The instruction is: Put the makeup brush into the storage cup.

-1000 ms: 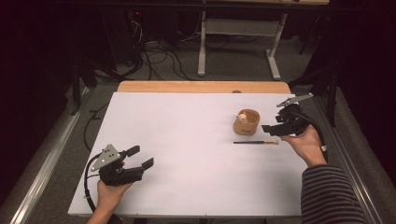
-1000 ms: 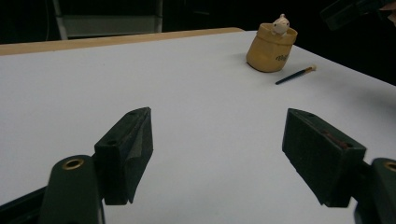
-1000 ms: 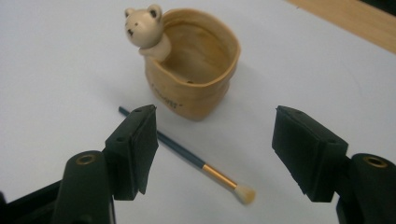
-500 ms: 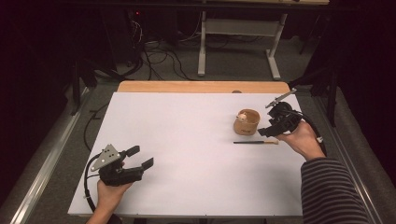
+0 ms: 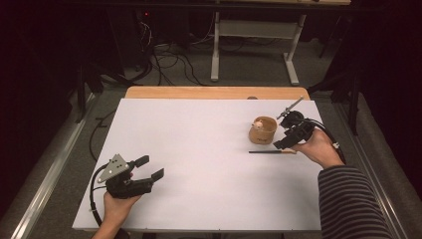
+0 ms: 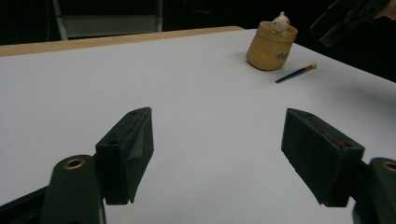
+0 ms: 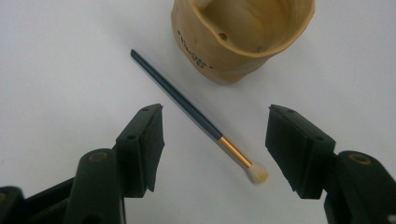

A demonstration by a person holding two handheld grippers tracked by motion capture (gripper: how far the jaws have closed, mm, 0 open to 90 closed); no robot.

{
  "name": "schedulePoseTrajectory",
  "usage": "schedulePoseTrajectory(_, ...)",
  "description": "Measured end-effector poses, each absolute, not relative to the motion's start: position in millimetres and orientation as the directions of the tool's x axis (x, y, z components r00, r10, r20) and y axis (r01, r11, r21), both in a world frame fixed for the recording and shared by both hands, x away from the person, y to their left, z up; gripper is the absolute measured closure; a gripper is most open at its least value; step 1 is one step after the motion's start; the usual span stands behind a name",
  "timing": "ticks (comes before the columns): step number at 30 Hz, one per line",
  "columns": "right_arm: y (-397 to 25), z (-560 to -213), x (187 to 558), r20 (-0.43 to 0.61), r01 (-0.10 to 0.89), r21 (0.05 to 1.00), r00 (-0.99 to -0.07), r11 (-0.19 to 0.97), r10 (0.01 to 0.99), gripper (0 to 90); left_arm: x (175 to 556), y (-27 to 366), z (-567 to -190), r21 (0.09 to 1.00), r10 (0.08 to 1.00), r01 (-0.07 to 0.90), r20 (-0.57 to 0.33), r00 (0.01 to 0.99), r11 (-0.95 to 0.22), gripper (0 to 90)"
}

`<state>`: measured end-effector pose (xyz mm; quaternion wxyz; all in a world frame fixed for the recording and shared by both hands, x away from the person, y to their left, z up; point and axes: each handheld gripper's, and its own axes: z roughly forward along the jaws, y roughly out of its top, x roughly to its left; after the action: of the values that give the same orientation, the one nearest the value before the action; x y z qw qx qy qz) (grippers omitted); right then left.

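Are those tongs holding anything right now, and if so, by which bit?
Nothing is held. The right tongs hang open over the paintbrush beside the cup; the left tongs are open above bare table.

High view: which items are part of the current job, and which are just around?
In the job:
- paintbrush, lying flat between the open jaws of the right gripper
- tan cup beside it, with a small figure on its rim

Just around:
- left gripper, open and idle near the table's front edge
- white table
- cables on the floor

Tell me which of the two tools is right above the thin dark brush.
The right tool, jaws open over the dark-handled brush; the left tool is far away.
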<state>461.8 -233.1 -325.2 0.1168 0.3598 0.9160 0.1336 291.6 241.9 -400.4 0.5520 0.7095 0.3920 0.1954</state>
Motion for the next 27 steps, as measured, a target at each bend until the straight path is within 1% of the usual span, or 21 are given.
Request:
schedulePoseTrajectory(3,-231,-331,465,-0.121,0.616,0.296,-0.734,0.730,0.668,39.4,291,242,-400,0.937,0.771,0.338,-0.153,0.618,-0.085,25.8)
schedulePoseTrajectory(11,-229,-338,467,-0.101,0.626,0.260,-0.739,0.735,0.666,41.2,290,241,-400,0.939,0.771,0.333,-0.146,0.620,-0.090,25.8)
schedulePoseTrajectory(16,-231,-344,469,-0.092,0.623,0.248,-0.748,0.742,0.658,42.2,290,241,-400,0.938,0.771,0.334,-0.146,0.620,-0.091,25.8)
schedulePoseTrajectory(21,-232,-351,470,-0.078,0.645,0.224,-0.736,0.731,0.673,42.9,290,241,-400,0.937,0.772,0.336,-0.145,0.619,-0.094,25.8)
schedulePoseTrajectory(26,-233,-356,475,-0.076,0.624,0.215,-0.756,0.751,0.650,43.3,290,241,-400,0.937,0.772,0.336,-0.144,0.619,-0.095,25.8)
schedulePoseTrajectory(27,-231,-356,471,-0.064,0.679,0.190,-0.712,0.709,0.699,43.3,290,241,-400,0.937,0.772,0.337,-0.143,0.619,-0.096,25.8)
